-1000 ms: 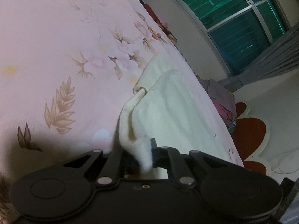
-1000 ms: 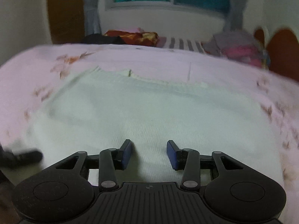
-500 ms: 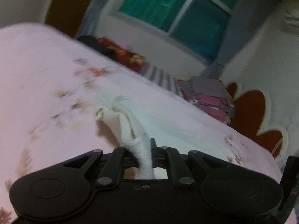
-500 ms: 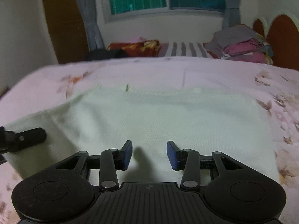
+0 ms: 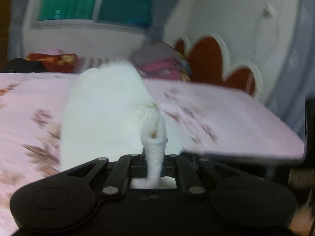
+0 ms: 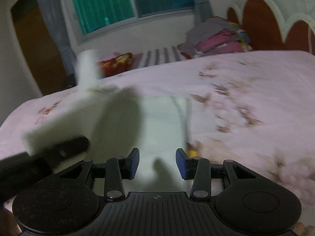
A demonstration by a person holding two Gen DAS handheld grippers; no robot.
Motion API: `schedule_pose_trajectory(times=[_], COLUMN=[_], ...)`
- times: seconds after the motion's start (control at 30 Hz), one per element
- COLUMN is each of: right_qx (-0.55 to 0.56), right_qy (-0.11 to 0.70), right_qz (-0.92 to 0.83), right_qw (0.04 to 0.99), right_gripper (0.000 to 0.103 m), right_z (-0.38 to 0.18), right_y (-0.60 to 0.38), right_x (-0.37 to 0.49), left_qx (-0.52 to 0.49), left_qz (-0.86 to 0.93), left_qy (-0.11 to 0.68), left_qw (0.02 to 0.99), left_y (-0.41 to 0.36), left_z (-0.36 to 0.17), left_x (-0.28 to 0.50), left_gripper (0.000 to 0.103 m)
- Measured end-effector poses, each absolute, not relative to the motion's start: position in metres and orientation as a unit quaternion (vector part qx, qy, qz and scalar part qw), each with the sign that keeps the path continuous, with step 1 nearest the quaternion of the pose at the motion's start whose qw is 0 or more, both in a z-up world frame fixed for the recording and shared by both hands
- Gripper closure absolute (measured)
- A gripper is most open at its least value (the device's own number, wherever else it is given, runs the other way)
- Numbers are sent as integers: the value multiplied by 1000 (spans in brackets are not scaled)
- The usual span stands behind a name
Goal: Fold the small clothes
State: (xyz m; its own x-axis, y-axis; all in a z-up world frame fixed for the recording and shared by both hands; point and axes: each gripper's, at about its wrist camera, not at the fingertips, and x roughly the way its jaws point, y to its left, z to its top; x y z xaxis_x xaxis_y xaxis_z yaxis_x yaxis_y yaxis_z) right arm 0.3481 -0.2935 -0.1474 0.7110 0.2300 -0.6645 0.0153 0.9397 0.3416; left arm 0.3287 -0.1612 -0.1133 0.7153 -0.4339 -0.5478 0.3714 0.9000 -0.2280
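A white knitted garment (image 5: 102, 118) lies on the pink flowered bed sheet (image 5: 226, 118). My left gripper (image 5: 154, 163) is shut on a bunched edge of it, and the cloth rises from the jaws in a lifted fold. In the right wrist view the same garment (image 6: 161, 122) shows partly raised at the left, with the dark left gripper (image 6: 65, 149) holding it above the sheet (image 6: 246, 82). My right gripper (image 6: 157, 164) hovers low over the flat part of the garment, its blue pads (image 6: 182, 164) apart with nothing between them.
A stack of folded clothes (image 6: 218, 37) sits at the far side of the bed by the red and white headboard (image 6: 261, 21). A red patterned bundle (image 6: 116, 61) and striped cloth lie below the window (image 6: 128, 5). The bed edge (image 5: 246, 157) drops off at the right.
My left gripper has swung across and up with the garment's edge, rolling upright, so the cloth now stands in a fold. My right gripper has shifted sideways over the garment, still open.
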Motion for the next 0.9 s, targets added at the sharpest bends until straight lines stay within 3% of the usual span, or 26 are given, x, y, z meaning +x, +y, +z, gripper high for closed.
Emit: schedule_pose_trajectory(times=[0.17,0.27,0.33,0.53,0.9], right_qx=[174,189,198,215,238], right_qy=[382,375,371,379,415], right_qz=[34,38,49,92,103], right_qw=[907,907,906,896,872], right_gripper=[61,61,61,61,61], right_z=[-152,-147,-142,-137,-169], right_y=[-325,-337,-340,-325,-306], right_x=[330,325,329,348,393], left_qx=[10,26,27,10,-77], left_qz=[-229,-260,-278,-250,-129], left_qy=[342,345,348,332,367], left_qw=[912,901,895,910,918], left_y=[-191,-190,-183,-137,-75], left_z=[-148,-143,-135,-108,-104], left_x=[317,304,294,281,351], left_gripper=[91,69,41,40,44])
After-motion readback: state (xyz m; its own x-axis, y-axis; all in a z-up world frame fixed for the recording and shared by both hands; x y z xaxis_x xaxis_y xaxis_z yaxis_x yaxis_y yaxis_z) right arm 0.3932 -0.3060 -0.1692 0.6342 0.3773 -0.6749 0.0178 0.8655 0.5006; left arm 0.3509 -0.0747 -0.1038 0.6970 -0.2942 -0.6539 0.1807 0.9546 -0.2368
